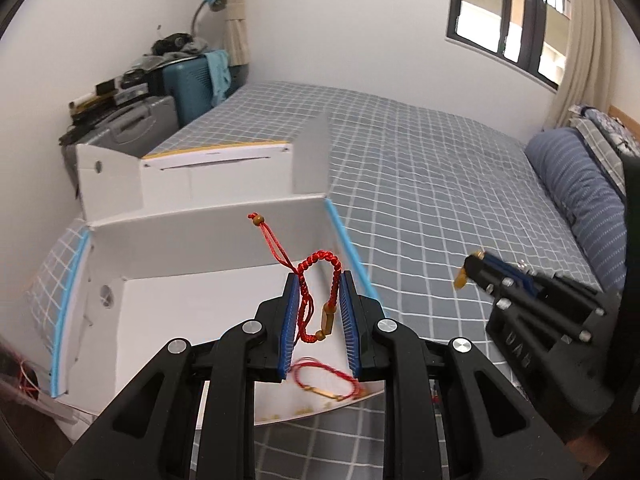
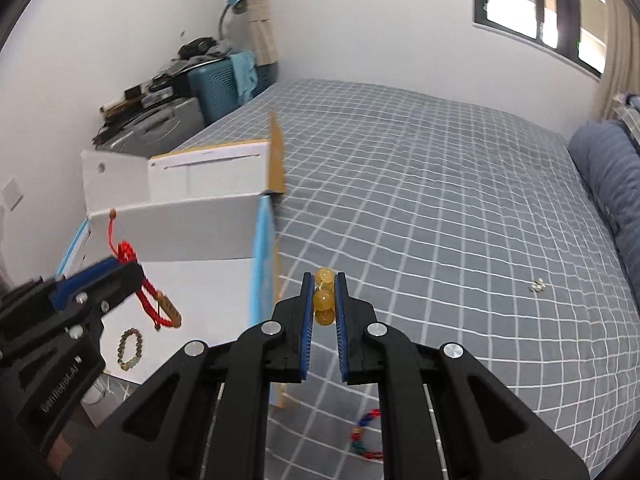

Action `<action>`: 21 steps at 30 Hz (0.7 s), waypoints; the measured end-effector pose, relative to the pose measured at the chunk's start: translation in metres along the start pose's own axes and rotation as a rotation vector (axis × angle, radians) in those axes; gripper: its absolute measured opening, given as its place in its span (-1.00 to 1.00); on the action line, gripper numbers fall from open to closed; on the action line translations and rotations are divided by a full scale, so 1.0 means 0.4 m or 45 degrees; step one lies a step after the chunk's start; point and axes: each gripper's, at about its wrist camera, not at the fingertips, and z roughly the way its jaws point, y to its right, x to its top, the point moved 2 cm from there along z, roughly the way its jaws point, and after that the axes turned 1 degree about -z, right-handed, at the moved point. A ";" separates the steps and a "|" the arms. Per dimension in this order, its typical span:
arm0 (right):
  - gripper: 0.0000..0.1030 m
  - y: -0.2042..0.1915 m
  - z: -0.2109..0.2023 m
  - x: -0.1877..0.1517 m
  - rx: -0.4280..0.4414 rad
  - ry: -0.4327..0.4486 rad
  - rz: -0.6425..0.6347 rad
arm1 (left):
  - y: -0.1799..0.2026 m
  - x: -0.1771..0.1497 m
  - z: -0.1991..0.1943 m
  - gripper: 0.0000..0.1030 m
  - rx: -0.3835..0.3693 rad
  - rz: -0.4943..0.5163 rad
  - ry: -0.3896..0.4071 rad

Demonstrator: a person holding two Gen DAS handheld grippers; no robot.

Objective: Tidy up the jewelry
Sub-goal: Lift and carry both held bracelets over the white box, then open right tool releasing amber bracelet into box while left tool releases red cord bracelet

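Over the white box (image 1: 208, 240), left tongs (image 1: 319, 280) grip a red bracelet (image 1: 316, 292) — right tongs (image 2: 324, 280) pinch amber beads (image 2: 323, 300).

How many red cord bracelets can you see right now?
2: one red cord bracelet held up in the left gripper, another red bracelet lying inside the white box. More could be hidden.

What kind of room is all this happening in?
Most likely a bedroom in a home: a wide bed under a grey checked sheet, a blue striped pillow at its head, and hard-shell suitcases stacked in the corner beneath a curtained window.
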 end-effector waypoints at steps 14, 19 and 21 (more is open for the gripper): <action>-0.82 -0.260 0.076 -0.030 0.100 -0.073 -0.118 | -0.244 -0.059 0.002 -0.60 0.173 -0.128 -0.051; -0.82 -0.319 0.129 -0.060 0.113 -0.122 -0.142 | -0.295 -0.090 0.027 -0.60 0.202 -0.137 -0.092; -0.81 -0.327 0.150 -0.066 0.115 -0.142 -0.140 | -0.308 -0.104 0.042 -0.60 0.213 -0.142 -0.113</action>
